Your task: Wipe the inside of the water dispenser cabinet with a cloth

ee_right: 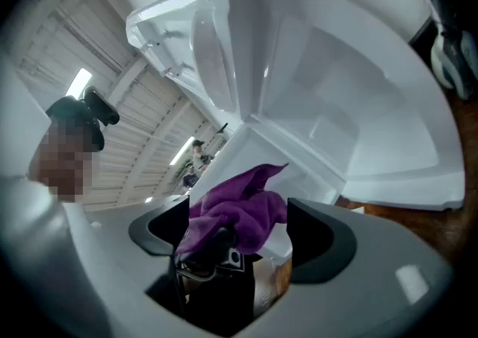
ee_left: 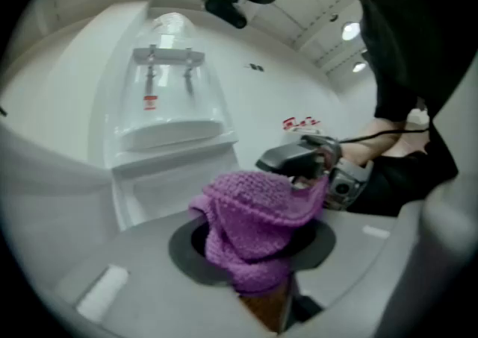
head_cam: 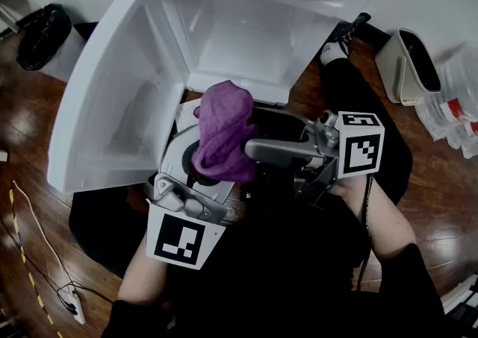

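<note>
Left forearm [head_cam: 140, 278] enters from the lower left of the head view. It carries the left gripper [head_cam: 191, 166] up and forward with a slight downward tilt. Right forearm [head_cam: 382, 218] enters from the lower right. The right gripper [head_cam: 263, 135] lies level and points across the body toward the left one, its marker cube [head_cam: 361, 144] facing up.

Left gripper: fingers are closed on the purple knitted cloth [head_cam: 224, 133], which bunches up out of the grip and droops over both sides.

Right gripper: fingers are spread wide, one either side of the cloth. Its own view shows a clear gap at the right-hand pad [ee_right: 323, 230]; the cloth lies close against the other pad, and contact there cannot be confirmed. One finger meets the cloth's edge in the left gripper view.

Location of cloth — held between the two grippers, in front of the open lower compartment [head_cam: 246, 39] of the white water dispenser, above its front sill. The cabinet door [head_cam: 97, 109] stands swung open to the left.
</note>
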